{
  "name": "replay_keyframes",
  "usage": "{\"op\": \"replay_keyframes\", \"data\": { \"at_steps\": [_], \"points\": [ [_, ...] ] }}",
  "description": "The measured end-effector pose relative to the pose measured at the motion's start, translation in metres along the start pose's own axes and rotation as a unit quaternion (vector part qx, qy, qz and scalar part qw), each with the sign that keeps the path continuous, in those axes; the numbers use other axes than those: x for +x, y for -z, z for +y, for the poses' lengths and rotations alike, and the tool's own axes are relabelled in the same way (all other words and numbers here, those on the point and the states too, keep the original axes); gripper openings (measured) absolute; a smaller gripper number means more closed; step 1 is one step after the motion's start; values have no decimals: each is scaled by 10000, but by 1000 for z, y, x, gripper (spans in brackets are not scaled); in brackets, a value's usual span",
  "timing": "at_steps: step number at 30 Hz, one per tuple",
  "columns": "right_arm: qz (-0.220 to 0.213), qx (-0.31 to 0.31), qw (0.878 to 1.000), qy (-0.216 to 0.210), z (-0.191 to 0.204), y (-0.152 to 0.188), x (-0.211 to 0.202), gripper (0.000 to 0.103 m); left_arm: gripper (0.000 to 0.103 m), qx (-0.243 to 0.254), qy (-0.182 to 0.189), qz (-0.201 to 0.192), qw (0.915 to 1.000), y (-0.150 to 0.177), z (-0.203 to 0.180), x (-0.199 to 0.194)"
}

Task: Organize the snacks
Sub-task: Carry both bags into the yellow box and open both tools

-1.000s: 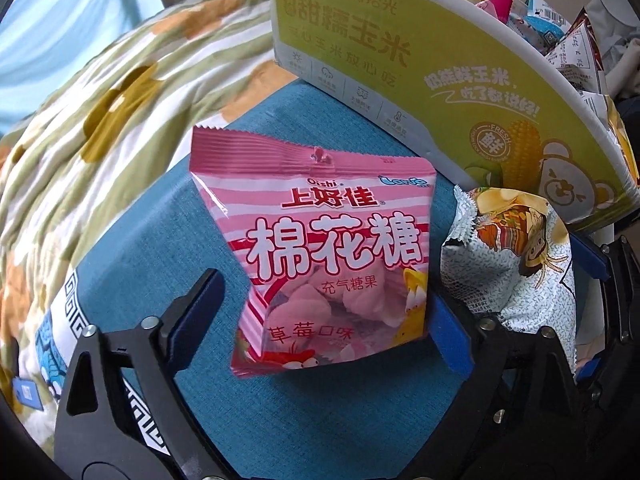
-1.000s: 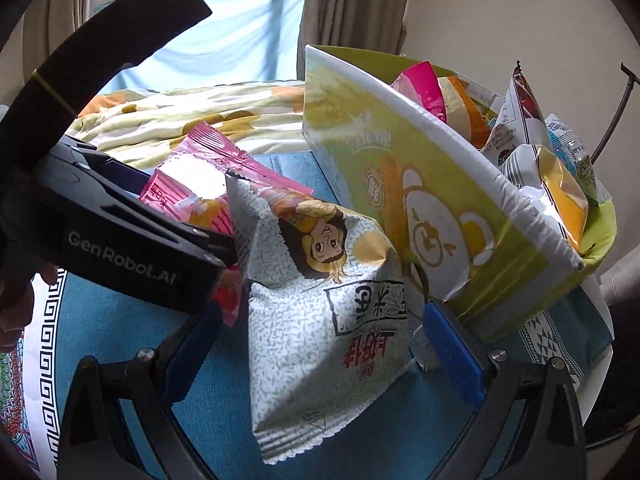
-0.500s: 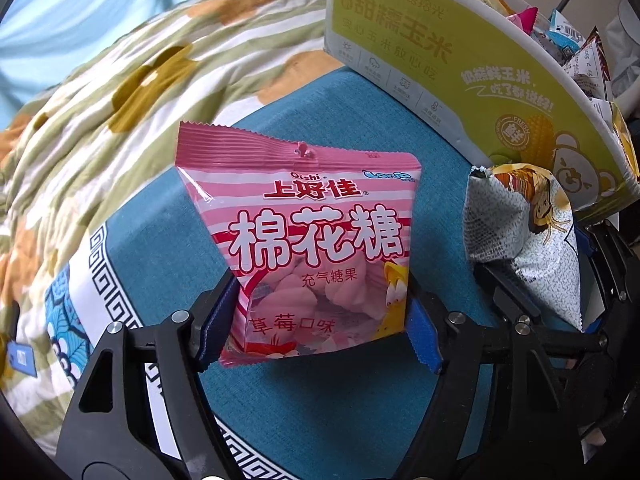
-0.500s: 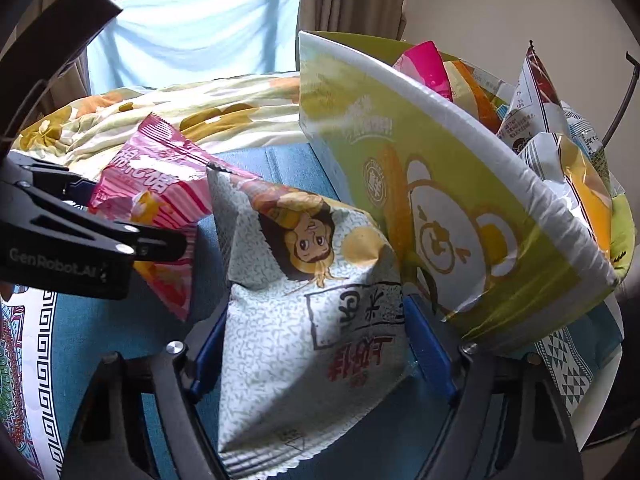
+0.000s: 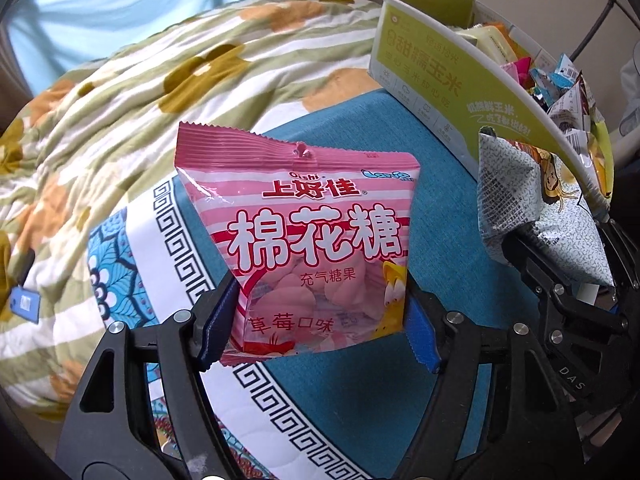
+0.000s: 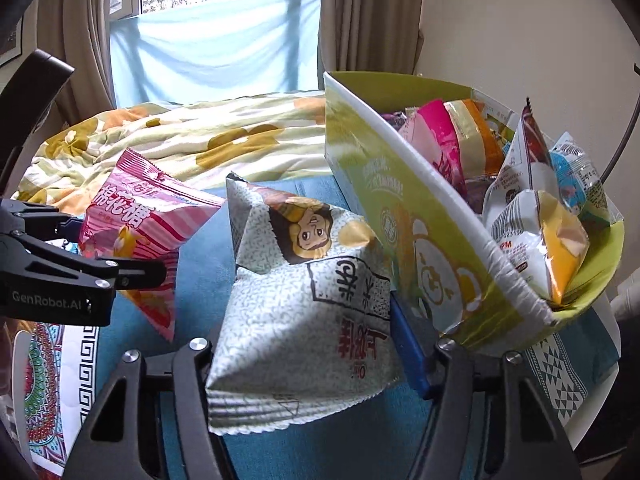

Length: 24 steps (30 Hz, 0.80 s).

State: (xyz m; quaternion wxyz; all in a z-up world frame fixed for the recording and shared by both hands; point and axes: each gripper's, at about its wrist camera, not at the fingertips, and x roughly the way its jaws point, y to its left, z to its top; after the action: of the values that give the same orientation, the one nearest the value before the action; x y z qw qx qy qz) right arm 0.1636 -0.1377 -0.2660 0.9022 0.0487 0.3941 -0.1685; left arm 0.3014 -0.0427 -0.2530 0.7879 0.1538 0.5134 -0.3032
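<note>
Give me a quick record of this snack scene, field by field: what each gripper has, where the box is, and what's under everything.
left gripper: pink marshmallow bag between its jaws, pads on both lower edges, bag upright
right gripper: jaws closing on the speckled grey snack bag between them
snack box: yellow-green carton, open top, already crowded with packets, right of both bags
surface: teal patterned cloth
background: floral quilt

Marshmallow bag [image 5: 316, 248] sits left of the rice-cracker bag [image 6: 304, 300], snack box [image 6: 420, 240] w/ packets in it just right of that, bedding [image 5: 140, 120] behind, all over the tablecloth [image 5: 440, 184] afaict.
</note>
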Motion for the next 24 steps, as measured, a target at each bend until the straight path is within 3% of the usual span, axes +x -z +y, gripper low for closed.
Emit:
{"op": "replay_keyframes", "data": {
  "at_steps": [7,12,18,24],
  "points": [
    [-286,141,9985,-450,-2,-16,-51,59,70,-491,-218,-231,9983,5,5,-59],
    [-457,224,9954,-812,-10,-36,-93,59,70,-585,-307,-546,9963,-4,-11,-100],
    [-676,321,9911,-1098,-44,-66,-131,59,70,-603,-315,-913,9935,-33,-55,-136],
    [-878,202,9895,-1133,-107,-94,-149,59,70,-671,-255,-1159,9907,-76,-123,-140]
  ]
}}
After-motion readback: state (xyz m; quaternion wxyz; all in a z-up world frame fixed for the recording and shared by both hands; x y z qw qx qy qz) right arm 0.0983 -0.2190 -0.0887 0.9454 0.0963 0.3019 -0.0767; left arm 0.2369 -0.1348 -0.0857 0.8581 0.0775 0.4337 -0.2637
